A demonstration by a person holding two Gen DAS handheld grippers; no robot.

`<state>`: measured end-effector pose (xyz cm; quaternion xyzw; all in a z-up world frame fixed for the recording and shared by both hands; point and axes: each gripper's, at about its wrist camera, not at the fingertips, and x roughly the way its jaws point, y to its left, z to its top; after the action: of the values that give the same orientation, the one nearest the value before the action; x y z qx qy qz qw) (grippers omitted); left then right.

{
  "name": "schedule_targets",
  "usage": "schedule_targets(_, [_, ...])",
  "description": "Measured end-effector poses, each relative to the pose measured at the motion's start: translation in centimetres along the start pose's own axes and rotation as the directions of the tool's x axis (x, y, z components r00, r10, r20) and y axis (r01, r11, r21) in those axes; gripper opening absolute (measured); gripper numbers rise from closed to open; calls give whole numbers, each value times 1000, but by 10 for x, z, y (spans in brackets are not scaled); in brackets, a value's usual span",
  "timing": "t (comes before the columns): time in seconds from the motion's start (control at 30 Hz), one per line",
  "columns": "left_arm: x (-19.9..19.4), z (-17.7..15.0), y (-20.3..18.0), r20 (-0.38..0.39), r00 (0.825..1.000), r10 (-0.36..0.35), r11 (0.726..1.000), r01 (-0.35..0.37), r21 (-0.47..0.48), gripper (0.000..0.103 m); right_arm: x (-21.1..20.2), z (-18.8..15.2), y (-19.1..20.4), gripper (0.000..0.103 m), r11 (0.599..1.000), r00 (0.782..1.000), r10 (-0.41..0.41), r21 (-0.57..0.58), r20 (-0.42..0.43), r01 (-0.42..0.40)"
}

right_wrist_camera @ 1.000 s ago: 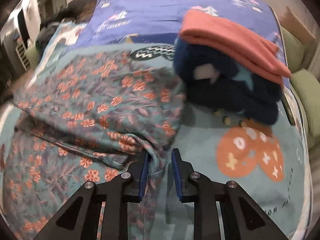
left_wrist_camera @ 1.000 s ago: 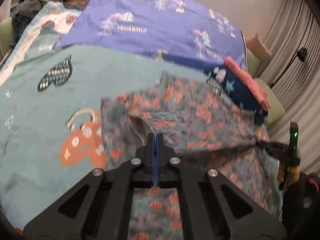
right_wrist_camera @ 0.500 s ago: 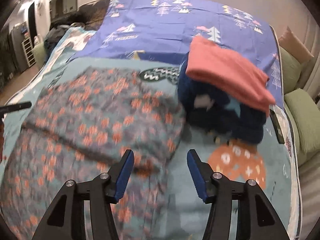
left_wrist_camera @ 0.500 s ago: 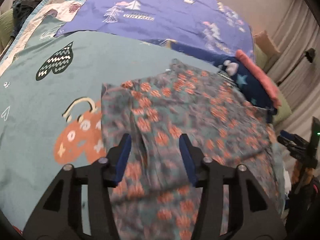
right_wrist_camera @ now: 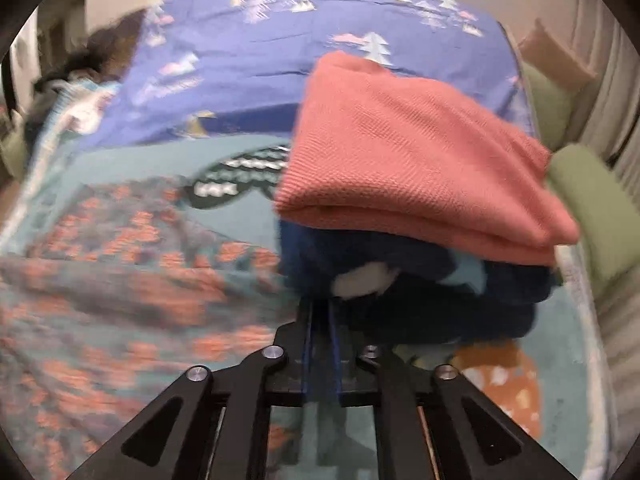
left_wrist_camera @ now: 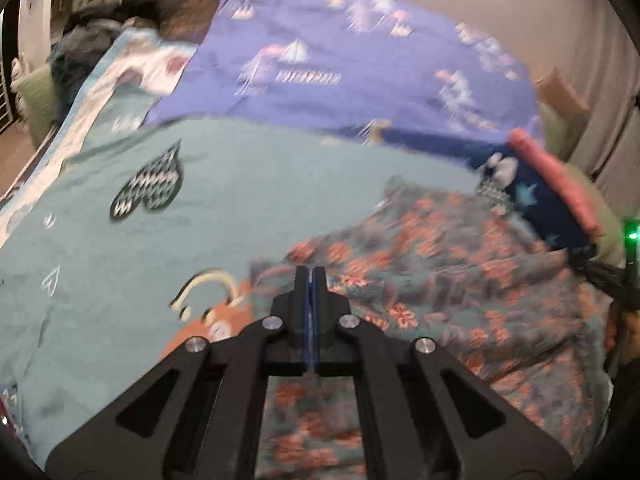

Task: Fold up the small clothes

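A grey-teal floral garment (left_wrist_camera: 448, 280) with orange flowers lies folded over on the teal bedspread (left_wrist_camera: 240, 184). It also shows in the right wrist view (right_wrist_camera: 120, 280), blurred. My left gripper (left_wrist_camera: 310, 276) is shut at the garment's left edge; whether it pinches cloth is not clear. My right gripper (right_wrist_camera: 320, 312) is nearly shut at the garment's right edge, close to a stack of folded clothes: a pink knit piece (right_wrist_camera: 420, 160) on a dark blue one (right_wrist_camera: 420, 280). The same stack (left_wrist_camera: 552, 200) shows in the left wrist view at the right.
A purple blanket (left_wrist_camera: 360, 68) with tree prints covers the far bed. Dark clothes (left_wrist_camera: 92, 36) pile at the far left. Green cushions (right_wrist_camera: 592, 208) and a curtain stand at the right. The right gripper's body (left_wrist_camera: 616, 280) with a green light shows at the left view's right edge.
Both grippers were open half a second ago and have closed at the garment's edges. The right gripper has moved closer to the folded stack.
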<state>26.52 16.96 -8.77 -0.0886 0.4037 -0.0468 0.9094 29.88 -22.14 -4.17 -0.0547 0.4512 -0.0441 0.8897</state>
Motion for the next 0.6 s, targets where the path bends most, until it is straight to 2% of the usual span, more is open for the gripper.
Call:
schedule_targets(0.07, [8,-6,5,-20,999,-31,999,30,-31,2,7,-2,2,18,1000,999,0,-13,-37,0])
schedule_targets(0.17, [9,-14,10,-11,998,-56,995,55,-80,3,-6,-14,1,23,1000,1000,8,-17,-22,-9])
schedule_targets(0.23, [2,-19,15,-17,996,-89,988,86,-126,20,-21,-25,-6,27,1000,1000,17,0,-14,-17])
schedule_targets(0.27, [-4,-24,15,-15,995,-98,985,94,-142,36,-27,-30,-9,27,999,999,34,11,-17,-34])
schedule_targets(0.3, [-14,-29,15,-6,994,-108,983,106,-148,47,-34,-37,-13,27,997,997,72,27,-21,-71])
schedule_targets(0.37, [-26,-43,8,-5,989,-149,983,147,-106,47,-44,-52,-15,27,985,985,170,40,-38,-168])
schedule_targets(0.43, [-25,-62,-4,-77,976,-202,979,198,-49,51,-43,-68,-9,27,973,968,232,17,-92,-232])
schedule_targets(0.47, [-19,-68,-9,-109,972,-207,978,204,-40,51,-37,-76,-4,27,973,965,228,-14,-127,-231])
schedule_targets(0.5, [-10,-76,-13,-159,969,-190,982,188,-28,32,-31,-79,-1,32,979,972,191,-42,-137,-198])
schedule_targets(0.53, [-3,-82,-16,-176,977,-122,992,124,-2,20,-27,-82,-1,36,984,978,163,-51,-127,-171])
schedule_targets(0.57, [-6,-83,-17,-145,984,-98,995,102,18,7,-26,-81,-7,40,987,980,158,-15,-120,-161])
schedule_targets(0.6, [-14,-80,-13,-134,984,-121,993,121,-6,3,-28,-79,-12,40,986,979,163,36,-120,-160])
